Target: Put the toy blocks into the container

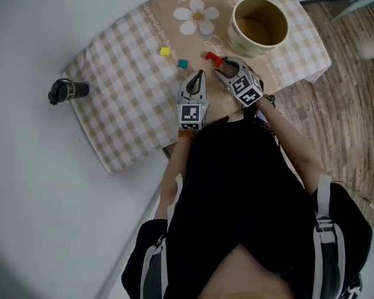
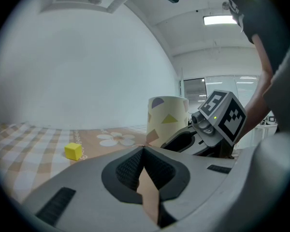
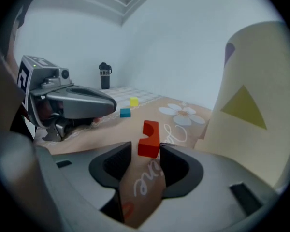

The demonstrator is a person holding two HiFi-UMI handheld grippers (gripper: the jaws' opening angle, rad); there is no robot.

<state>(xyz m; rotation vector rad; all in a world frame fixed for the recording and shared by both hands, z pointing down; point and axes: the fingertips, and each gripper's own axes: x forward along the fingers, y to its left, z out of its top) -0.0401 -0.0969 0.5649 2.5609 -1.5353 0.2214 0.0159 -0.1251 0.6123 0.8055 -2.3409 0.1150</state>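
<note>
Head view counts three toy blocks on the checked cloth of the counter (image 1: 131, 104): one small yellow cube (image 1: 165, 52), one small teal cube (image 1: 182, 63) and one red notched block (image 1: 212, 56), all on the cloth's plain beige band. One round cream container with coloured shapes (image 1: 237, 33) stands open-topped near the cloth's far right corner, close to the edge where the wooden floor begins. One black bottle (image 1: 67, 91) sits just off the cloth's left edge. The left claw (image 1: 199, 73) has its jaws closed together on nothing, near the teal cube. The right claw (image 3: 146, 154) has its jaws apart, with the red notched block (image 3: 149, 138) upright at their tips and not squeezed. Bare cloth lies between that block and the container, and a wide checked stretch is free to the left.
</note>
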